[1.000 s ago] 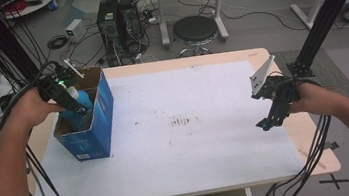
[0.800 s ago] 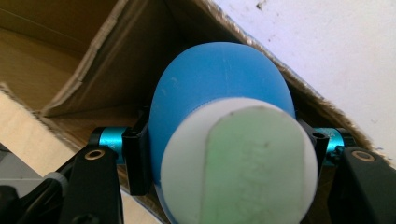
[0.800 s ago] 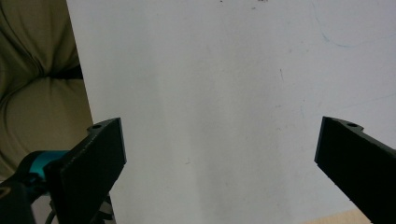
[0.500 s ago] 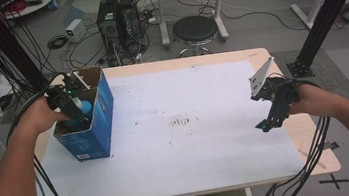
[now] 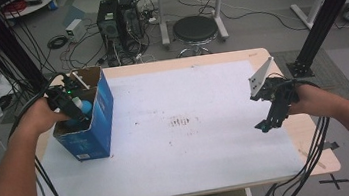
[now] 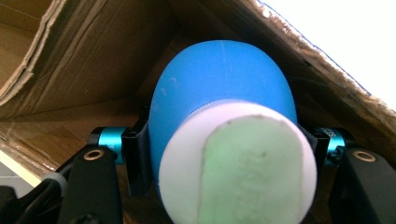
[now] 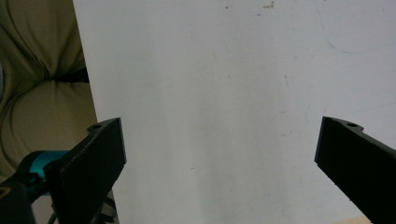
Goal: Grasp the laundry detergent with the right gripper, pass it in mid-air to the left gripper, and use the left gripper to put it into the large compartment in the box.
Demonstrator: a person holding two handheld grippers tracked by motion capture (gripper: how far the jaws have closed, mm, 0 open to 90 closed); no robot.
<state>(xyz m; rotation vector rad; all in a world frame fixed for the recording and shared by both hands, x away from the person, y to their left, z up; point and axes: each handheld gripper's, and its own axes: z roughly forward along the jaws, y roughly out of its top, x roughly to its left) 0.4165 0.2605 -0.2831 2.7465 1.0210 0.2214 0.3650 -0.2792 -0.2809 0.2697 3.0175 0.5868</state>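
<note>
Left claw (image 5: 74, 112) clamped on blue bottle (image 6: 224, 116) inside cardboard box (image 5: 97, 130), for placing or lifting; right claw (image 5: 270, 119) wide open, idle above counter (image 5: 193, 146).

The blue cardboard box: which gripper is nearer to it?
Left. The left gripper is inside the blue cardboard box, clamping a blue and white object. The right gripper hovers across the table.

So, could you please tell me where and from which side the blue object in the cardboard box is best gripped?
Probably across its rounded blue body, coming down through the open top of the box, since the cardboard walls block every other side. The left gripper already pinches it that way, one jaw on each flank just behind the white-rimmed flat end. The curved sides may slip, so grip near the widest part.
</note>
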